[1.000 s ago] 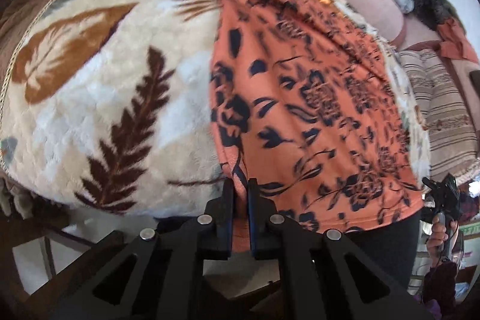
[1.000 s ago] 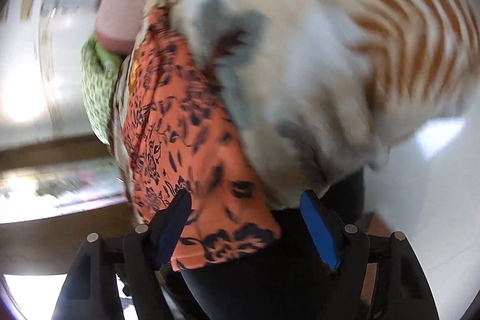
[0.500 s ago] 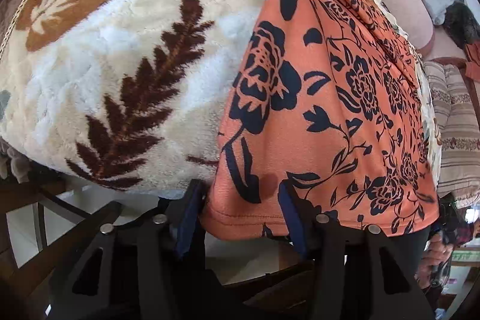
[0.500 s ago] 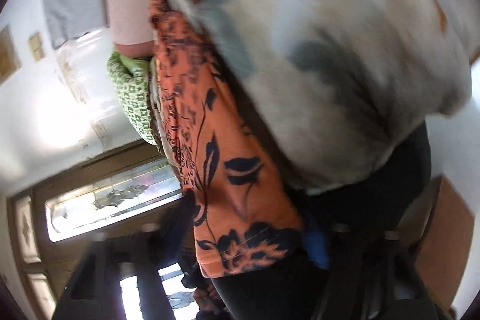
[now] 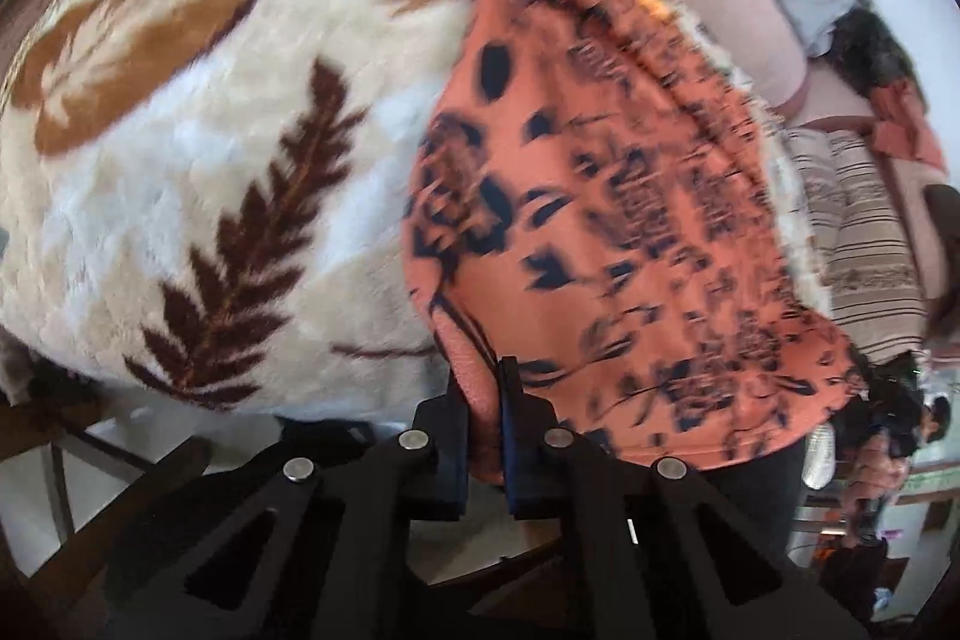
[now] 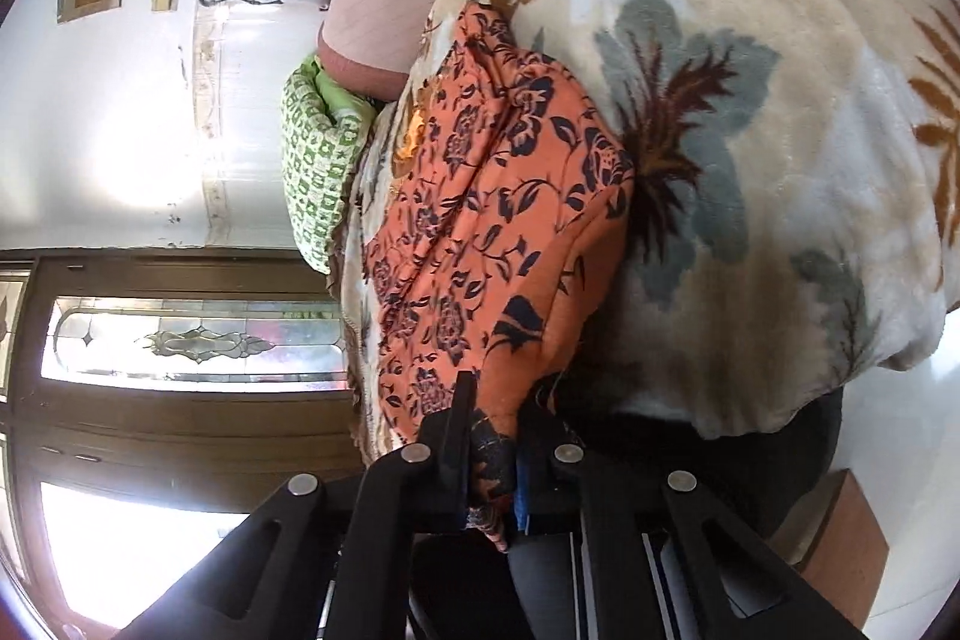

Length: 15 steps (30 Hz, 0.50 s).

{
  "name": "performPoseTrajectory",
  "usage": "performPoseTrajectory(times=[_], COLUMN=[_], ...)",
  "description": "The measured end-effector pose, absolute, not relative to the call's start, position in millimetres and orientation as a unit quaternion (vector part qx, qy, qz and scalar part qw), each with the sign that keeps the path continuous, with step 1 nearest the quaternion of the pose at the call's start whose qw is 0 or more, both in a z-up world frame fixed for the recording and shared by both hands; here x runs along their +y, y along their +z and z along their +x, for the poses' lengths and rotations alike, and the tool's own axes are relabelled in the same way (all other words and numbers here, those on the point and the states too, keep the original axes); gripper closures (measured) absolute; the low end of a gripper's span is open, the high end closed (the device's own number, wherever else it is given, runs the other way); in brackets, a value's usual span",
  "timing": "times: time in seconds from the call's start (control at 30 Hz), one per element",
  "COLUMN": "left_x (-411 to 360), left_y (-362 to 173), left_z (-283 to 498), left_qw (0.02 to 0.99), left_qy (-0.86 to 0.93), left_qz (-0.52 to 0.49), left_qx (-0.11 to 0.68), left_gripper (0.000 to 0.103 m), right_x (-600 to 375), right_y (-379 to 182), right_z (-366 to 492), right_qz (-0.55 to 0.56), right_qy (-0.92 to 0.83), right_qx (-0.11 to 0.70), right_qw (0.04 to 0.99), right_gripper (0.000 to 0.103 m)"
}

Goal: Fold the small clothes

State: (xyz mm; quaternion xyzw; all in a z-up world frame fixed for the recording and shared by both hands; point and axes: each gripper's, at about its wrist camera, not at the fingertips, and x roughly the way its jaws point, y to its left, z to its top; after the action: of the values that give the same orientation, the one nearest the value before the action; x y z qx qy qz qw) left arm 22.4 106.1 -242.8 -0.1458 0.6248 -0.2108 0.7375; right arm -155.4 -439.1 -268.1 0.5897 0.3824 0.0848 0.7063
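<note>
You've got both the left gripper [image 5: 485, 388] and right gripper [image 6: 493, 421] jaws clamped on the orange floral garment's [image 5: 630, 220] hem, over the leaf-print blanket [image 5: 198, 148].

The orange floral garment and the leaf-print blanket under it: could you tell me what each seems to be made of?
Orange floral garment: apparently a thin, matte knit or jersey; it drapes in soft folds and has a stitched hem. Leaf-print blanket: seemingly plush fleece, with a fuzzy, slightly glossy pile.
</note>
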Motion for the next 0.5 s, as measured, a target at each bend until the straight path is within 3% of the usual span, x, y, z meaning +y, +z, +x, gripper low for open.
performPoseTrajectory(times=[0.3,0.5], left_x=[104.6,92.5], left_y=[-172.8,-149.6], left_z=[81.3,166.6], left_qw=[0.753,0.769], left_qy=[-0.258,-0.238], left_qz=[-0.201,-0.209], left_qx=[0.57,0.555], left_gripper=[0.095,0.095], right_x=[-463.6,-493.8], right_y=[-220.3,-194.3], right_z=[-126.5,-64.9], right_qz=[0.593,0.588], right_qy=[0.093,0.084], right_qx=[0.327,0.299], right_qw=[0.73,0.747], right_gripper=[0.093,0.093])
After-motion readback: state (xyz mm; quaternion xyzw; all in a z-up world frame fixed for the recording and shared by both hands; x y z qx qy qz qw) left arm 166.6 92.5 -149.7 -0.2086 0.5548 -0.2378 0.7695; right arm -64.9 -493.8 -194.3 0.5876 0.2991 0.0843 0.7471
